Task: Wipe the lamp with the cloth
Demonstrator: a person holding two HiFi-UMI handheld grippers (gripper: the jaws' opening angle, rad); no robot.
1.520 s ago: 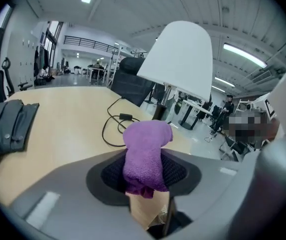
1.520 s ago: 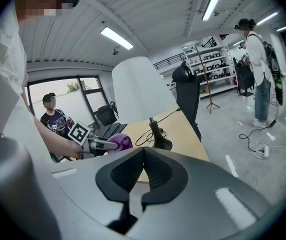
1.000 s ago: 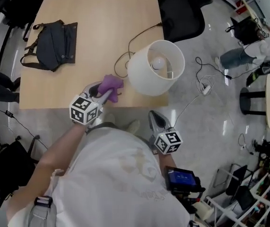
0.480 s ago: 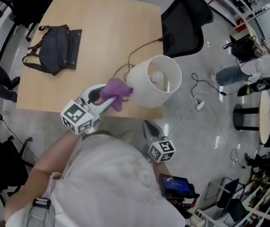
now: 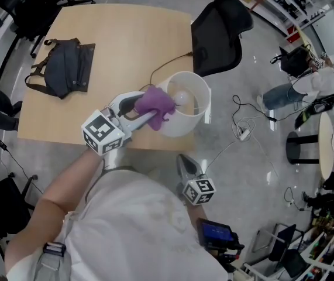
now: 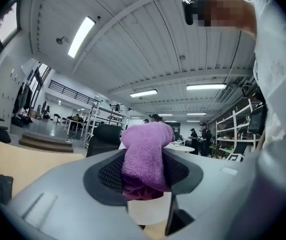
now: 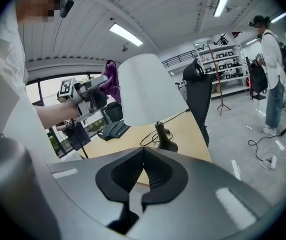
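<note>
Pinched the cloth [image 5: 155,102] in the left gripper [image 5: 142,111], jaws just eased wider, at the lamp [image 5: 179,126] rim mid-frame; held the right gripper [image 5: 185,165] closed, empty, below the worktop [image 5: 126,45] edge.

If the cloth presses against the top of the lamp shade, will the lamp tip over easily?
Probably tippy: the lamp carries a wide shade on a thin stem and small base. The shade looks light, so it may dent. The soft cloth should not scratch it.

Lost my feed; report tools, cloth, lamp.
Left tool: jaws just opened wider, cloth pinched between, at lampshade rim. Right tool shut, empty. Nothing blocking.
</note>
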